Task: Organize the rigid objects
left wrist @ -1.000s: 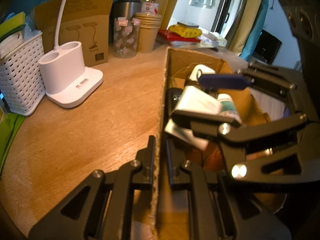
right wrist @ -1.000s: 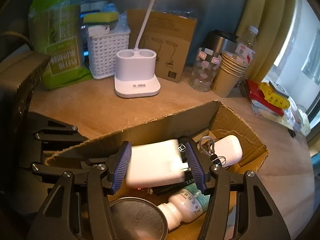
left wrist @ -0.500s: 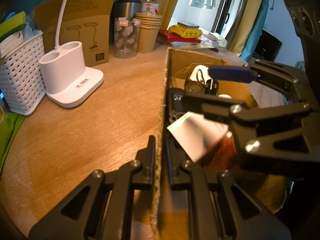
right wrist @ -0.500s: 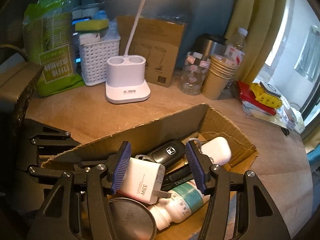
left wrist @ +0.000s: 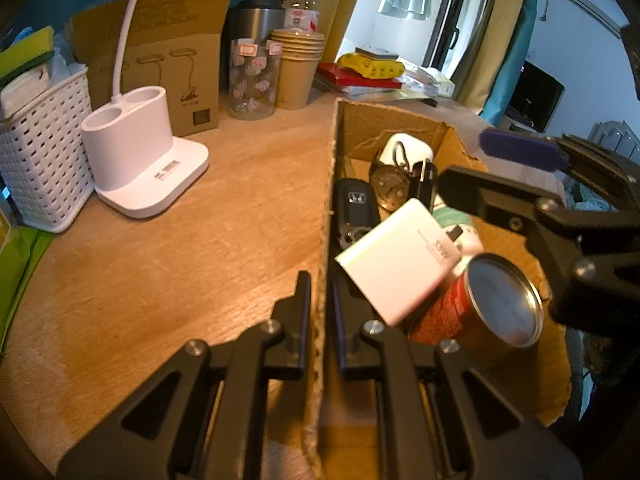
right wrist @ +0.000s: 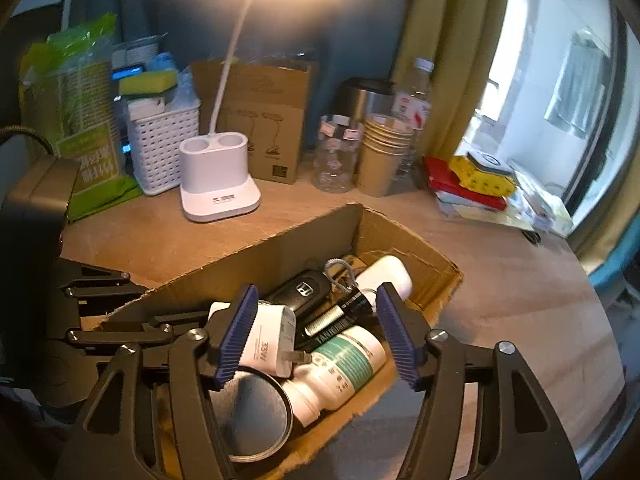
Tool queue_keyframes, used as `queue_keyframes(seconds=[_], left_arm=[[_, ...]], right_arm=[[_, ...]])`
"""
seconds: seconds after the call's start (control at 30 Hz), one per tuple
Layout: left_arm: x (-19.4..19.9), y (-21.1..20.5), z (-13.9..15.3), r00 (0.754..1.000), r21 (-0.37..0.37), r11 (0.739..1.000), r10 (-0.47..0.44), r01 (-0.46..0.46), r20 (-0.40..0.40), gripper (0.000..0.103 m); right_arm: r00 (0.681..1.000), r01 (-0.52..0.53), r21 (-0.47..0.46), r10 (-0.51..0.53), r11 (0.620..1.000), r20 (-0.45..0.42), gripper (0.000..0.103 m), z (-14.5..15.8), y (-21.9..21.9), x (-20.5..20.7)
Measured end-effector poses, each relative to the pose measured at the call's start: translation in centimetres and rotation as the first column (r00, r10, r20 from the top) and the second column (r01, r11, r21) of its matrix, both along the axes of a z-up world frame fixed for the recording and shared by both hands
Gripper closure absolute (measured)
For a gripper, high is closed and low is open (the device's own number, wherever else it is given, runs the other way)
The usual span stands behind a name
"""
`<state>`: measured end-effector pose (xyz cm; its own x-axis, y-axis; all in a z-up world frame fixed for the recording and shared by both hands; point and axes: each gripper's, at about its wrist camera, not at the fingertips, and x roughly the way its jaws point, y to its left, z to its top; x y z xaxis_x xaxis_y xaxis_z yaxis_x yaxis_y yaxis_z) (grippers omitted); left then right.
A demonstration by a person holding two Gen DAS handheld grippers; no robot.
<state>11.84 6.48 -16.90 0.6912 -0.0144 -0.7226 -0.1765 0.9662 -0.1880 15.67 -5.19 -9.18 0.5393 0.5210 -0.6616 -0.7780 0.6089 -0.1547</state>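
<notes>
An open cardboard box (left wrist: pixel 329 184) (right wrist: pixel 280 256) sits on the wooden table. My left gripper (left wrist: pixel 320 292) (right wrist: pixel 140 300) is shut on its near side wall. Inside lie a white charger (left wrist: pixel 396 256) (right wrist: pixel 268 340) leaning on a red can (left wrist: pixel 500 300) (right wrist: pixel 252 416), a black car key (left wrist: pixel 354 204) (right wrist: pixel 300 292), a white-and-green bottle (right wrist: pixel 340 368) and a white case (left wrist: pixel 404 148) (right wrist: pixel 388 276). My right gripper (right wrist: pixel 316 294) (left wrist: pixel 468 162) hovers above the box. Its jaws are opening and its blue pads touch nothing.
At the back of the table stand a white lamp base (left wrist: pixel 136 152), a white lattice basket (left wrist: pixel 40 160), a cardboard lamp carton (left wrist: pixel 160 56), a glass jar (left wrist: pixel 252 80), stacked paper cups (left wrist: pixel 298 68) and a pile of books (left wrist: pixel 360 76).
The right gripper let go of the white charger, which dropped into the box against the can. The gripper then rose and its jaws widened. The left gripper stayed put.
</notes>
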Motion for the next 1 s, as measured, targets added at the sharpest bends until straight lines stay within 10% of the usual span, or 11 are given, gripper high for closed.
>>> queue_keyframes(seconds=[0.6, 1.0], left_arm=[[-1.9, -0.3, 2.8, 0.993, 0.064, 0.997, 0.036, -0.043, 0.109, 0.092], [-4.1, -2.0, 6.7, 0.982, 0.051, 0.999, -0.002, -0.008, 0.190, 0.046]], right_arm=[[0.975, 0.220, 0.108, -0.220, 0.970, -0.011, 0.031, 2.8, -5.8, -1.5], [0.931, 0.358, 0.211, -0.365, 0.910, -0.004, 0.029, 5.7, -10.4, -3.4]])
